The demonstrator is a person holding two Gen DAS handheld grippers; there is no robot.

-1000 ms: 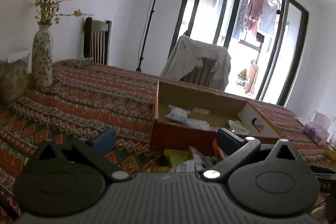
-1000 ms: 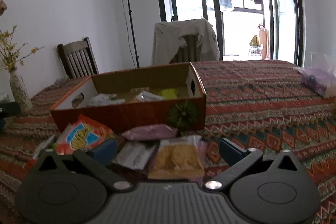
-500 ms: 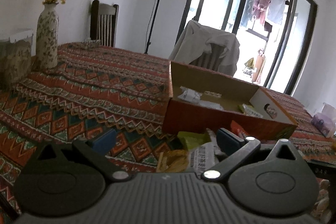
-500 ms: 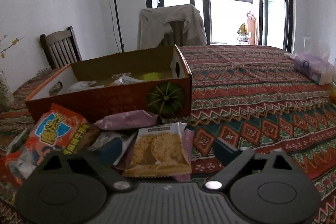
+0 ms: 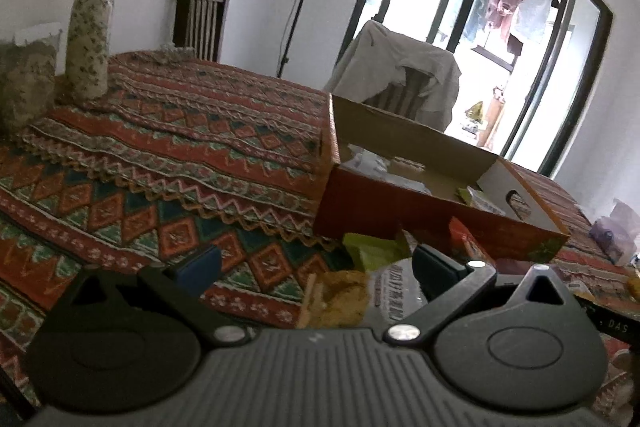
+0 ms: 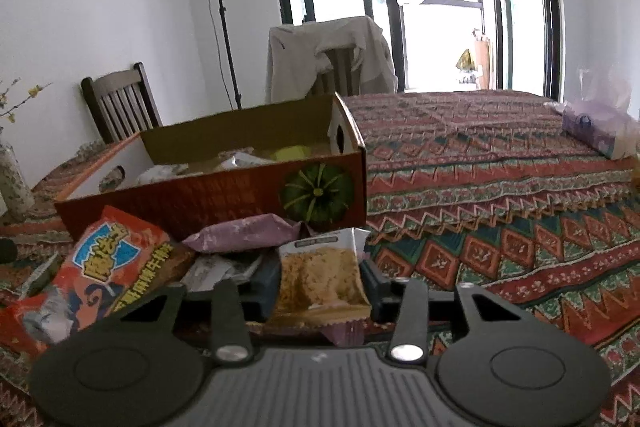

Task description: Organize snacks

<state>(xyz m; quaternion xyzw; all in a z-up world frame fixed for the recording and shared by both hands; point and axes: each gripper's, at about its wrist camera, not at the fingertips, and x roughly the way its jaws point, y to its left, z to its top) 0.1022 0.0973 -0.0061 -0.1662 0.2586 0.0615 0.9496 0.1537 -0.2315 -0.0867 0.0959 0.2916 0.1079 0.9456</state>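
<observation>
Snacks in box: several packets already inside the cardboard box, among them a white crinkled one and a yellow-green one; exact count hidden by the box wall.
Snacks left out: loose heap just in front of the box, on the patterned surface; includes cracker packet, purple packet touching the box's front wall, orange noodle bag toward the box's left end, and white wrappers beneath.
Right tongs: closing around the cracker packet, fingers hugging both sides of it; packet between the jaws, not lifted, resting on the heap.
Left tongs: spread wide, gripping nothing; hovering over the left end of the same heap, above a green packet and a printed white wrapper.
Progress: judged partway, perhaps under half; box partly filled with room to spare, most of the heap not yet moved.
Remaining: cracker packet to carry over the box's front wall, then the purple, orange, green and white ones.
Beyond the box: flowered vase far left, tissue pack far right, draped chair behind.
</observation>
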